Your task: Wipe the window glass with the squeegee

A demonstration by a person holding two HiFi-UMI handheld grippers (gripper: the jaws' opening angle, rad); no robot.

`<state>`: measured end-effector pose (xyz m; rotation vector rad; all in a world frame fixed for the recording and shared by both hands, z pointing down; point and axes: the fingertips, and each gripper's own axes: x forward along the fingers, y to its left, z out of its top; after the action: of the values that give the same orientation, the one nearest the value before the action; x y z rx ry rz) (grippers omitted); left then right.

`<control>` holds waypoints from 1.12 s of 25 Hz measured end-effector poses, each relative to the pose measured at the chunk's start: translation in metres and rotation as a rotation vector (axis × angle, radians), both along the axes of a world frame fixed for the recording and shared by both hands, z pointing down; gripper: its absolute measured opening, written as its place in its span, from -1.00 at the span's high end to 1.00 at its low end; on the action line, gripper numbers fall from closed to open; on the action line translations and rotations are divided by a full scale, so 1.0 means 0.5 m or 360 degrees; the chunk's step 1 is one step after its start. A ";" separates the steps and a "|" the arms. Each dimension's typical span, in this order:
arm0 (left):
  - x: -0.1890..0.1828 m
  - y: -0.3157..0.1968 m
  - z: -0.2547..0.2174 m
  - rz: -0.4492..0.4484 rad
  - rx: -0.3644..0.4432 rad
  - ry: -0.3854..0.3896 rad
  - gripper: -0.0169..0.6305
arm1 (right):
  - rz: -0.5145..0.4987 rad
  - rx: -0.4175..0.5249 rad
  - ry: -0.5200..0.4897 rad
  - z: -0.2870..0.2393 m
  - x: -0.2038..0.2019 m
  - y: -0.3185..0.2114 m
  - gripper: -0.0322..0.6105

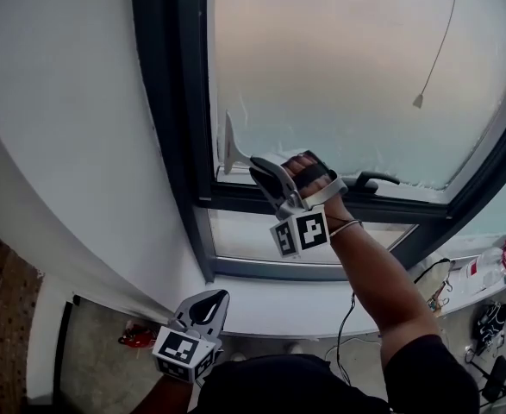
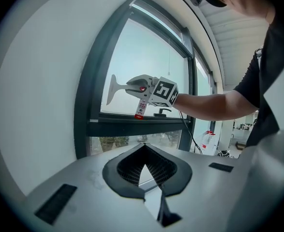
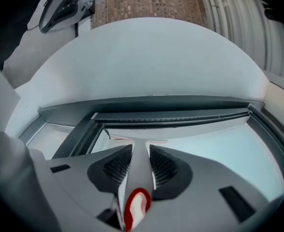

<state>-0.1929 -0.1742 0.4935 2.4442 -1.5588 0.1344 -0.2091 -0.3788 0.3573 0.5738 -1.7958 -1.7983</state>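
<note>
A white squeegee (image 1: 229, 147) stands with its blade against the frosted window glass (image 1: 339, 67), at the pane's lower left corner by the dark frame (image 1: 179, 102). My right gripper (image 1: 265, 175) is shut on its handle; in the right gripper view the handle (image 3: 134, 178) runs between the pads to the blade (image 3: 132, 139). The left gripper view shows the squeegee (image 2: 113, 88) and right gripper (image 2: 134, 86) from below. My left gripper (image 1: 208, 304) hangs low under the sill, shut and holding nothing, far from the glass.
A black window handle (image 1: 375, 179) sits on the lower frame bar just right of my right hand. A blind cord with a pull (image 1: 418, 100) hangs before the glass. White wall (image 1: 63, 128) lies left. A spray bottle (image 1: 485, 270) and cables lie at lower right.
</note>
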 end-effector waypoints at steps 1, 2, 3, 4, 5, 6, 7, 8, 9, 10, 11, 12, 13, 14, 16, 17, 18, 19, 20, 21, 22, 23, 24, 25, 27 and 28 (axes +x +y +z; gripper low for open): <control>-0.003 -0.004 0.001 -0.0025 -0.0003 0.0009 0.94 | -0.0013 0.0014 0.0004 0.002 -0.005 -0.006 0.58; -0.005 -0.010 0.003 -0.0048 -0.0008 0.0025 0.94 | -0.0029 0.0028 0.0009 0.005 -0.010 -0.010 0.58; -0.005 -0.014 0.005 -0.0068 -0.0013 0.0042 0.94 | -0.0049 0.0043 0.0015 0.008 -0.015 -0.011 0.58; -0.004 -0.018 0.007 -0.0082 -0.0017 0.0056 0.94 | -0.0074 0.0060 0.0022 0.011 -0.020 -0.009 0.58; -0.001 -0.021 0.008 -0.0092 -0.0020 0.0061 0.94 | -0.0103 0.0077 0.0028 0.012 -0.025 -0.006 0.58; 0.001 -0.024 0.008 -0.0100 -0.0021 0.0059 0.94 | -0.0129 0.0093 0.0029 0.012 -0.030 -0.004 0.58; 0.004 -0.027 0.008 -0.0109 -0.0021 0.0055 0.94 | -0.0145 0.0105 0.0027 0.012 -0.034 -0.005 0.58; 0.005 -0.030 0.008 -0.0120 -0.0021 0.0052 0.94 | -0.0150 0.0110 0.0022 0.013 -0.035 -0.008 0.58; 0.007 -0.033 0.007 -0.0132 -0.0021 0.0050 0.94 | -0.0148 0.0110 0.0017 0.016 -0.033 -0.013 0.58; 0.009 -0.036 0.007 -0.0142 -0.0022 0.0050 0.94 | -0.0144 0.0109 0.0016 0.020 -0.030 -0.018 0.58; 0.011 -0.038 0.007 -0.0149 -0.0022 0.0049 0.94 | -0.0144 0.0111 0.0017 0.023 -0.027 -0.021 0.58; 0.014 -0.040 0.008 -0.0154 -0.0024 0.0046 0.94 | -0.0154 0.0120 0.0018 0.025 -0.024 -0.021 0.58; 0.017 -0.043 0.008 -0.0156 -0.0027 0.0042 0.94 | -0.0166 0.0131 0.0021 0.025 -0.020 -0.019 0.58; 0.020 -0.045 0.009 -0.0156 -0.0029 0.0037 0.94 | -0.0173 0.0139 0.0024 0.027 -0.016 -0.018 0.58; 0.028 -0.050 0.008 -0.0153 -0.0034 0.0028 0.94 | -0.0167 0.0143 0.0027 0.030 -0.002 -0.021 0.58; 0.032 -0.052 0.008 -0.0150 -0.0037 0.0021 0.94 | -0.0153 0.0139 0.0025 0.032 0.007 -0.025 0.58; 0.036 -0.055 0.009 -0.0147 -0.0042 0.0013 0.94 | -0.0133 0.0128 0.0022 0.036 0.018 -0.030 0.58; 0.041 -0.058 0.010 -0.0142 -0.0045 0.0008 0.94 | -0.0110 0.0113 0.0018 0.040 0.030 -0.036 0.58; 0.047 -0.062 0.010 -0.0134 -0.0045 0.0012 0.94 | -0.0091 0.0102 0.0014 0.044 0.042 -0.041 0.58; 0.055 -0.066 0.010 -0.0123 -0.0045 0.0020 0.94 | -0.0077 0.0099 0.0009 0.044 0.053 -0.044 0.58; 0.063 -0.070 0.010 -0.0109 -0.0049 0.0024 0.94 | -0.0066 0.0099 0.0004 0.043 0.065 -0.047 0.58; 0.072 -0.074 0.010 -0.0093 -0.0054 0.0027 0.94 | -0.0055 0.0101 -0.0001 0.041 0.078 -0.049 0.58; 0.082 -0.078 0.011 -0.0074 -0.0059 0.0028 0.94 | -0.0043 0.0104 -0.0006 0.039 0.091 -0.051 0.58; 0.091 -0.082 0.012 -0.0055 -0.0063 0.0027 0.94 | -0.0029 0.0106 -0.0009 0.037 0.106 -0.054 0.58; 0.109 -0.090 0.013 -0.0019 -0.0069 0.0020 0.94 | 0.0001 0.0108 -0.0010 0.036 0.136 -0.058 0.58; 0.117 -0.093 0.013 -0.0002 -0.0070 0.0016 0.94 | 0.0016 0.0109 -0.0009 0.037 0.151 -0.060 0.58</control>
<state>-0.1343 -0.2207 0.5000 2.4069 -1.5369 0.1541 -0.1337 -0.4086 0.3756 0.6141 -1.7378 -1.8592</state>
